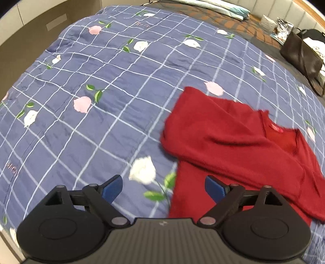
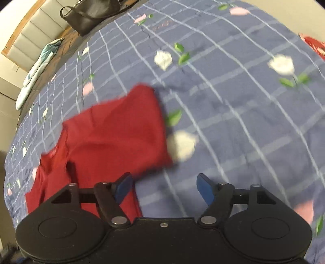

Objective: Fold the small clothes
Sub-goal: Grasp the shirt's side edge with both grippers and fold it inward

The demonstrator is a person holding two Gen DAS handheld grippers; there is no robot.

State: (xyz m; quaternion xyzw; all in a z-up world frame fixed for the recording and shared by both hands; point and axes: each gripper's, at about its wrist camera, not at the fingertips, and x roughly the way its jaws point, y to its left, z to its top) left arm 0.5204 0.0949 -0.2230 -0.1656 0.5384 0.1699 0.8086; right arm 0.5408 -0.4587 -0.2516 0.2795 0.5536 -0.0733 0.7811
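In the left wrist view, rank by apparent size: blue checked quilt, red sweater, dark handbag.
1. Blue checked quilt, fills most of the frame.
2. Red sweater.
3. Dark handbag, looks smallest, but it lies farther away, so true size is unsure.

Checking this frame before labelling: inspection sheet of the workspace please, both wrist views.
Surface: bed under a blue checked quilt with a flower print, lightly wrinkled.
Job's things: one red sweater lying on the quilt, partly folded, sleeve laid across the body, neck label showing.
Clutter: dark handbag and magazines at the far edge; a second red item at the right wrist view's edge, too blurred to name.
Grippers: left gripper open, empty; right gripper open, empty.
Cables: nothing seen.
Surroundings: pillow, padded headboard, pale wall.
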